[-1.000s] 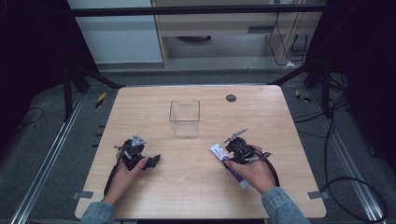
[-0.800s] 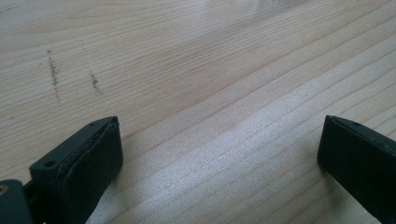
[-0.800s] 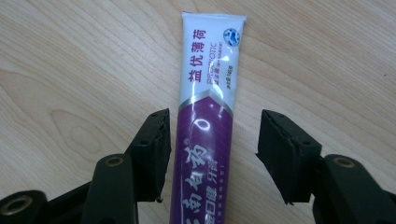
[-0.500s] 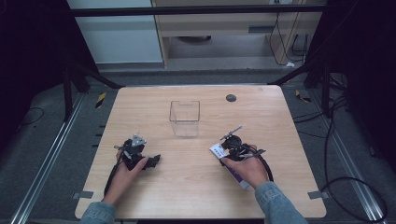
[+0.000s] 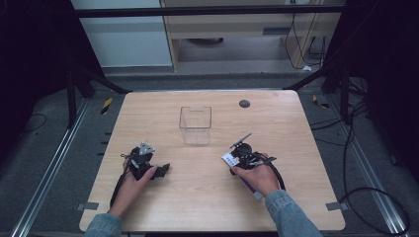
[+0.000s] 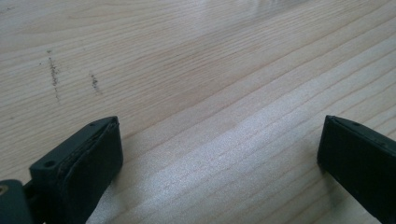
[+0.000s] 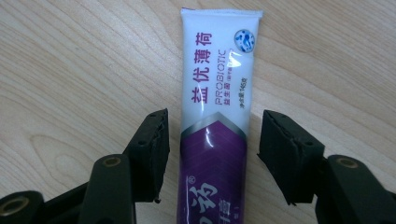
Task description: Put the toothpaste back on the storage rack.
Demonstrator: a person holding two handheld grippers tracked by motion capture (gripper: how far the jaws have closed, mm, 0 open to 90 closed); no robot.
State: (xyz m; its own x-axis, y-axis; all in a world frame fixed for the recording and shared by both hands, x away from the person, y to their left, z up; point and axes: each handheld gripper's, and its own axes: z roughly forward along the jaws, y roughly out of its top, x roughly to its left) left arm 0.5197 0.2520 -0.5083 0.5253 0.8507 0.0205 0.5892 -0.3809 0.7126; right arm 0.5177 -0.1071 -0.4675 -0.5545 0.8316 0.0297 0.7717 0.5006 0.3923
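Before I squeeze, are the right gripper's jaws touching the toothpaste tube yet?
Apart. The right gripper view shows wood between each jaw of the right gripper and the toothpaste tube.

Clear bin point(image 5: 195, 125) mid-table; bare wood around.

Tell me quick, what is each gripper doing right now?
Left gripper: open, holding nothing.
Right gripper: open, jaws either side of the toothpaste tube.
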